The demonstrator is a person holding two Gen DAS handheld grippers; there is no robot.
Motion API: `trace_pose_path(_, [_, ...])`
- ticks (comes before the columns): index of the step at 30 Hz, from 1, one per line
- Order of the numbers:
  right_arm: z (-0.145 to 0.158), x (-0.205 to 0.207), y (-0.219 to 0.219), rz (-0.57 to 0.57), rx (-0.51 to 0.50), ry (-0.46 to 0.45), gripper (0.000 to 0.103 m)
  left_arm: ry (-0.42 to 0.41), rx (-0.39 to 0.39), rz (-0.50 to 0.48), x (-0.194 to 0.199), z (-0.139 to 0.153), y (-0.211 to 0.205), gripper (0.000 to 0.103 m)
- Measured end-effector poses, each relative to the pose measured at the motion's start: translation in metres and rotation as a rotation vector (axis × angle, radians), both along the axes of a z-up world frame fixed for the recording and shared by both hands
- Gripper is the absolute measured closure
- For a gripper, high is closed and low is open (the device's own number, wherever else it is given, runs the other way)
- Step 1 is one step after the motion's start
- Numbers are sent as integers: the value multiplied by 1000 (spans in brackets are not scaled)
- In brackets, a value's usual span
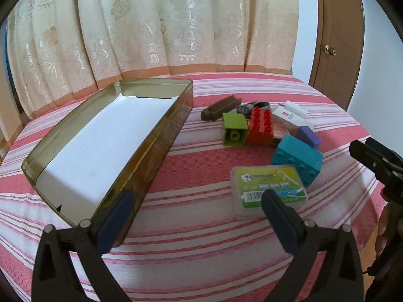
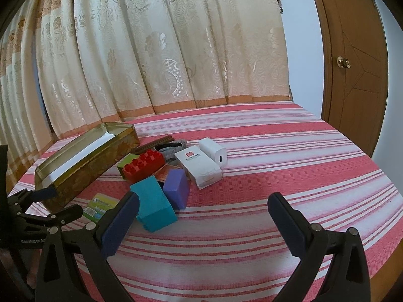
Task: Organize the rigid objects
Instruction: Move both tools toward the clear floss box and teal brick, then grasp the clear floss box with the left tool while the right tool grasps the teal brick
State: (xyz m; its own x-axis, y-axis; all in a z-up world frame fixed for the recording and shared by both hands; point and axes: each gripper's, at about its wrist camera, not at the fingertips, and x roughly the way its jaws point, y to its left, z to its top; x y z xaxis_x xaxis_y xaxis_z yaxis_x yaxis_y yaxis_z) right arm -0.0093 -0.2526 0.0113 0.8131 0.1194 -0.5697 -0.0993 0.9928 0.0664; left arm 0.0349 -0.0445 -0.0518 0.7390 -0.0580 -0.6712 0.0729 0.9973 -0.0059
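Nothing is packed yet: the paper-lined gold metal tin (image 1: 105, 138) is empty. Both the left gripper (image 1: 196, 216) and right gripper (image 2: 201, 216) are held spread, grasping nothing. The clear plastic floss-pick case (image 1: 269, 188) at one o'clock probably wants grasping next.

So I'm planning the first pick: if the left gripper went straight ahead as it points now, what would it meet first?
Probably the clear floss-pick box, lying just beyond the open left gripper toward its right finger. The tin sits by the left finger. Depth is uncertain.
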Motion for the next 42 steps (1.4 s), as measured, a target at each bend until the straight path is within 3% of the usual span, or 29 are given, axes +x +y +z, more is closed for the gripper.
trace_pose_path(11, [-5, 2, -3, 5, -31, -4, 0, 5, 16, -23, -4, -1, -9, 1])
trace_pose_path(18, [-11, 4, -13, -15, -30, 13, 0, 65, 0, -108, -5, -13, -39, 1])
trace_pose_path(25, [-19, 7, -22, -21, -12, 37, 0, 118, 1, -110, 13, -13, -56, 1])
trace_pose_path(26, [-19, 7, -23, -17, -9, 38, 0, 129, 4, -111, 16, -14, -57, 2])
trace_pose_path(28, [-19, 8, -22, -5, -11, 38, 1, 161, -6, -127, 22, -18, -58, 17])
trace_pose_path(30, [-18, 10, -20, 9, -15, 38, 2, 174, -28, -133, 24, -20, -55, 20])
trace_pose_path(34, [-19, 15, -11, 63, -11, 53, 15, 158, -31, -137, 20, -17, -48, 20])
trace_pose_path(36, [-20, 19, -3, 108, -1, 76, 31, 138, -13, -120, 18, -15, -41, 20])
trace_pose_path(42, [-29, 30, 27, 221, 5, 155, 35, 110, 9, -94, 18, -13, -22, 20])
